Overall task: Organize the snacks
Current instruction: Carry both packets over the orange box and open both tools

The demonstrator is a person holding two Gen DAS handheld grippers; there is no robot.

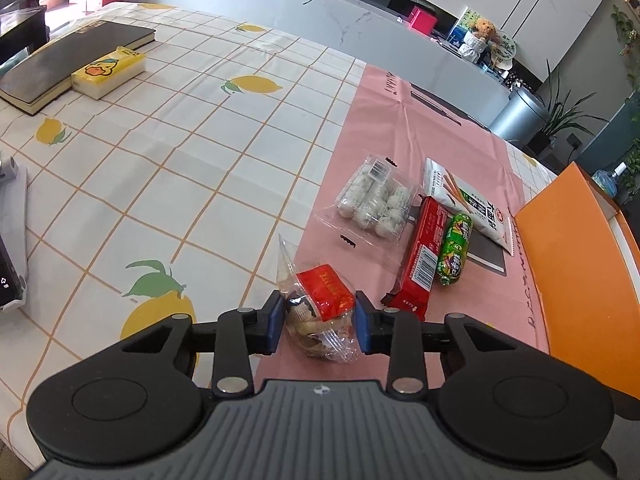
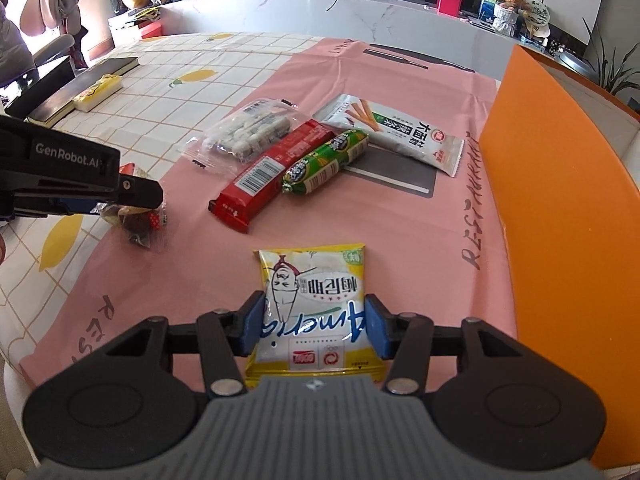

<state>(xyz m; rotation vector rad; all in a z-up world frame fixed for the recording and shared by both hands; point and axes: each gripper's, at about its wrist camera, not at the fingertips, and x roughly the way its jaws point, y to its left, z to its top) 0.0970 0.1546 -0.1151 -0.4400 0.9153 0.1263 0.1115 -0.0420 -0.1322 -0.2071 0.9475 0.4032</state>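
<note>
Gripping clear snack bag [image 1: 320, 312], left claw [image 1: 319, 322]

Clear crinkled plastic snack bag [image 1: 316, 312]; glossy yellow foil packet [image 2: 314, 312]; shiny red wrapper [image 1: 420, 256]; matt orange box [image 2: 560, 216]; pink smooth mat [image 2: 400, 240]; checked cloth on desk [image 1: 180, 152]; matt blue fingers [image 1: 274, 320].

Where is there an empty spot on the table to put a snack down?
Free: the lemon tablecloth between the black book and the pink mat; also the mat's far end. Crowded: the red pack, green sausage and white pack bunch beside the orange box.
</note>
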